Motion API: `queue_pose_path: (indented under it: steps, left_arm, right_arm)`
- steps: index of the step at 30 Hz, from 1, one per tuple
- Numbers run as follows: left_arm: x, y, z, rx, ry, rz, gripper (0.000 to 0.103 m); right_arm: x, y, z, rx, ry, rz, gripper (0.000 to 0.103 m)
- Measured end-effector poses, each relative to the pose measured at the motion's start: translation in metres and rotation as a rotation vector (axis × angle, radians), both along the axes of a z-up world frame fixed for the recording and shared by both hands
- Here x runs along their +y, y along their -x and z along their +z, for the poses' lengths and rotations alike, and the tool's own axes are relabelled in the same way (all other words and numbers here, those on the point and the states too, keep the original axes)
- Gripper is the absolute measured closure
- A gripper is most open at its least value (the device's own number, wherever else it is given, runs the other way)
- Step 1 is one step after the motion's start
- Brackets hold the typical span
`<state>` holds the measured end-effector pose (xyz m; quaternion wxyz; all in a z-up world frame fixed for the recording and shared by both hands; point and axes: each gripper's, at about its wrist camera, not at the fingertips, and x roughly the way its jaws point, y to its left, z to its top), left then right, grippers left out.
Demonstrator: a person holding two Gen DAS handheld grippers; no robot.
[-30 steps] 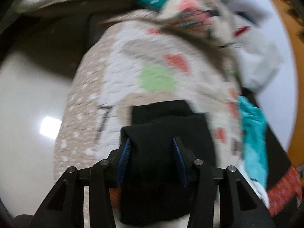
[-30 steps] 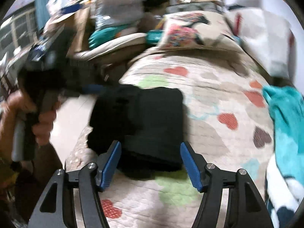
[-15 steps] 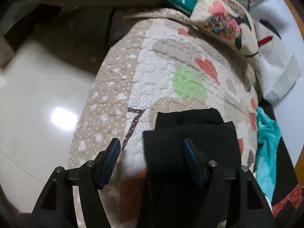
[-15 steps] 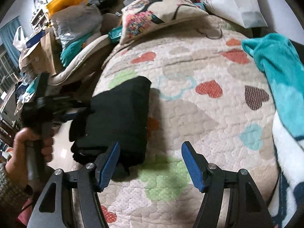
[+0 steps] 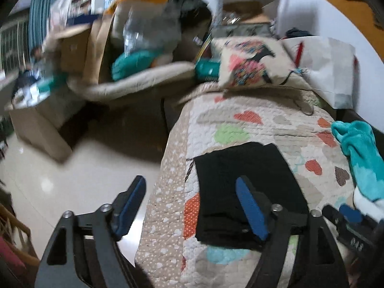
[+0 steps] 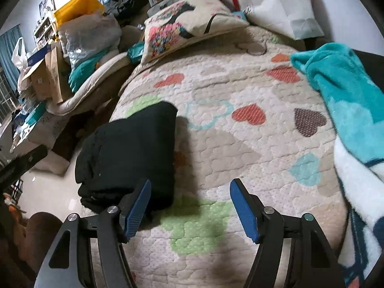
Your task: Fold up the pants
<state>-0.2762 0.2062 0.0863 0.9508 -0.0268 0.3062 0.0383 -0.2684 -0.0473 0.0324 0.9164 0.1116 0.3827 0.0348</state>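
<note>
The black pants [image 5: 240, 168] lie folded into a thick rectangle on the heart-patterned quilt [image 5: 264, 124], close to the bed's left edge. My left gripper [image 5: 192, 204] hovers back from them, its jaws opening, with nothing pressed between the blue pads; its right finger [image 5: 249, 206] overlaps the pants in the picture. In the right wrist view the pants [image 6: 129, 148] sit to the left. My right gripper [image 6: 189, 207] is open over the quilt [image 6: 240, 144], its left finger [image 6: 136, 206] by the bundle's near corner.
A turquoise blanket [image 6: 340, 91] lies on the bed's right side. A patterned pillow [image 6: 182, 26] and a white bag [image 6: 276, 2] are at the head. Boxes and bags [image 5: 108, 36] crowd the far left across the pale floor [image 5: 72, 168].
My left gripper let go of the pants, widened, and pulled back and up, tilting toward the room. My right gripper drifted right, so the pants sit further left in its view.
</note>
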Motion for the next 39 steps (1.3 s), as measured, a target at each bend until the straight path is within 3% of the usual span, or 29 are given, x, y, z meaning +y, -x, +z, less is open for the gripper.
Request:
queue_pose_path:
  steps: [2, 7, 16, 39]
  left_arm:
    - [-0.013, 0.012, 0.007, -0.038, -0.03, -0.016, 0.013]
    - [-0.039, 0.033, 0.016, -0.069, -0.074, -0.069, 0.011]
    - [-0.061, 0.044, 0.01, 0.013, -0.091, -0.138, 0.011]
    - [-0.056, 0.044, 0.004, 0.072, 0.008, -0.174, 0.011]
  right_arm:
    - [-0.003, 0.004, 0.004, -0.021, -0.007, -0.012, 0.028]
    - [-0.008, 0.014, 0.011, -0.062, -0.01, -0.037, 0.026]
    - [-0.005, 0.021, 0.017, -0.102, 0.023, -0.033, 0.024]
    - [-0.004, 0.023, 0.014, -0.103, 0.06, -0.04, 0.023]
